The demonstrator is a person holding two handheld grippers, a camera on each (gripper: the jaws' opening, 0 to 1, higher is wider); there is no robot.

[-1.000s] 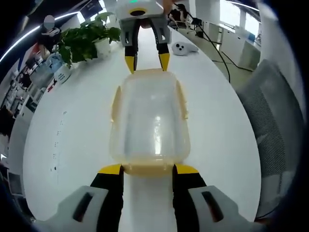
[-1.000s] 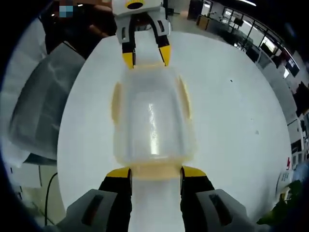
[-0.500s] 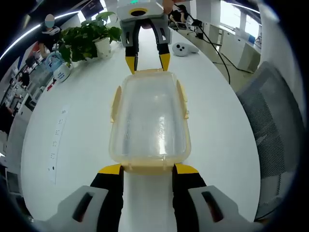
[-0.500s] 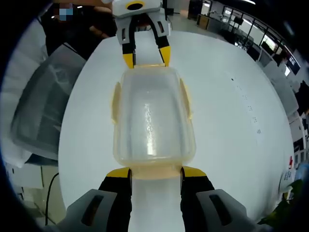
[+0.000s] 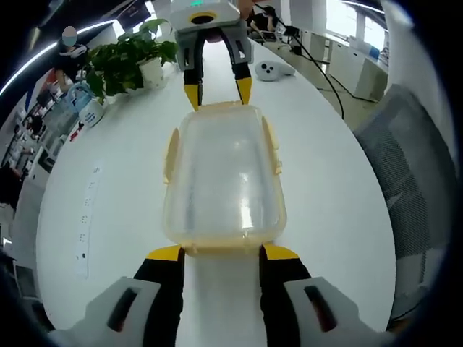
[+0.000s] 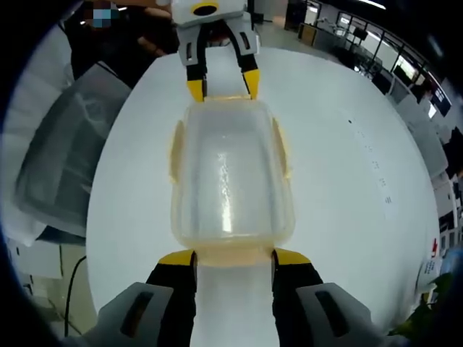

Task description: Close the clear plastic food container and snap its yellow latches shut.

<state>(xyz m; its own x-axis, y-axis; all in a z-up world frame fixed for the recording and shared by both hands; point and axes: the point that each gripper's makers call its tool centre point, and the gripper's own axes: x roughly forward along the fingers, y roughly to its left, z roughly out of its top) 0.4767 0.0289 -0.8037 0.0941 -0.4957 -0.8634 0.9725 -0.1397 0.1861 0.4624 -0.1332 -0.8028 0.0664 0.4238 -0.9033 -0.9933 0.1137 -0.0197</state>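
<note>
The container [image 5: 224,177] lies on the white counter [image 5: 116,188], lid on, stretched lengthwise between the two grippers. In the left gripper view the left gripper [image 5: 221,253] has its yellow-tipped jaws spread wide, one at each corner of the near end latch [image 5: 221,251], touching or just short of it; I cannot tell which. The right gripper [image 5: 217,92] faces it from the far end, jaws likewise apart at that end's latch. The right gripper view shows the same from the other side: right gripper [image 6: 233,257] near, left gripper [image 6: 223,88] far. Yellow side latches [image 6: 175,152] flank the container. A plant [image 5: 123,61] stands on the counter beyond it.
</note>
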